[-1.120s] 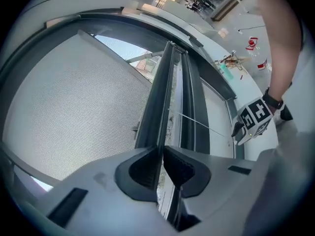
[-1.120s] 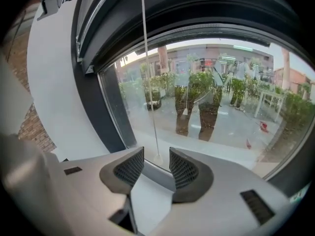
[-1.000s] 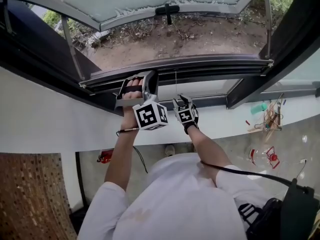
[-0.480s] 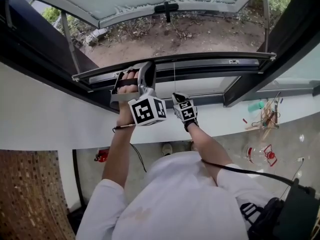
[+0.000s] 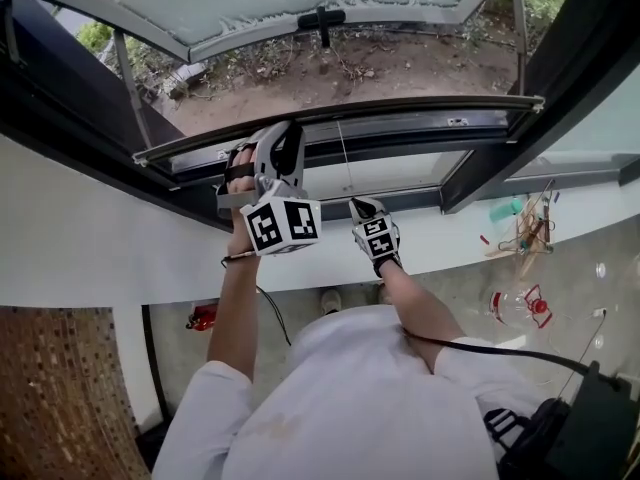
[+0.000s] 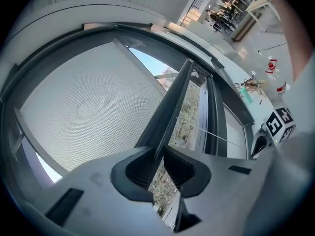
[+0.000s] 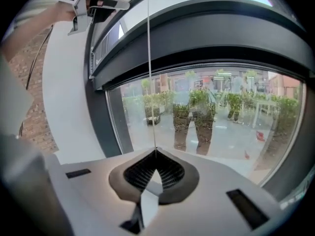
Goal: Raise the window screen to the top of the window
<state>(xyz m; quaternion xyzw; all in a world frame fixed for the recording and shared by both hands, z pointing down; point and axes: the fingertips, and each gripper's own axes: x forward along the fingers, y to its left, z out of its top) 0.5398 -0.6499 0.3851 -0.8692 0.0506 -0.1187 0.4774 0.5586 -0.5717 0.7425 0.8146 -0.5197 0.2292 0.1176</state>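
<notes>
The left gripper [image 5: 278, 136] reaches up and out to the bottom bar [image 5: 420, 106] of the window screen [image 6: 88, 102]. It takes the bar near its left end, most likely because this rigid bar is the one part that can be pushed upward without straining the fabric. Its jaws stand narrow, with the bar's edge pinched between the pads, and they are opening slightly at this moment. The bar sits low in the opening, just above the lower frame [image 6: 211, 107], so in my judgement nearly all of the raise is left to do. From about the bar's middle a thin pull cord [image 5: 345, 168] drops straight to the right gripper [image 5: 358, 204], whose jaws are fully closed on it. Holding the cord taut probably steadies the bar and keeps it level while the other hand lifts. The head view gives the layout: both hands, the whole length of the bar, and the outer sash [image 5: 320, 16] swung out over bare ground. Only the left gripper view shows the window screen itself, a pale mesh sheet on one side of the bar, with a strip of unscreened ground on the other side. Only the right gripper view shows the cord entering at the very tips of the closed jaws, with the lower pane [image 7: 206, 117] behind it and plants beyond.
</notes>
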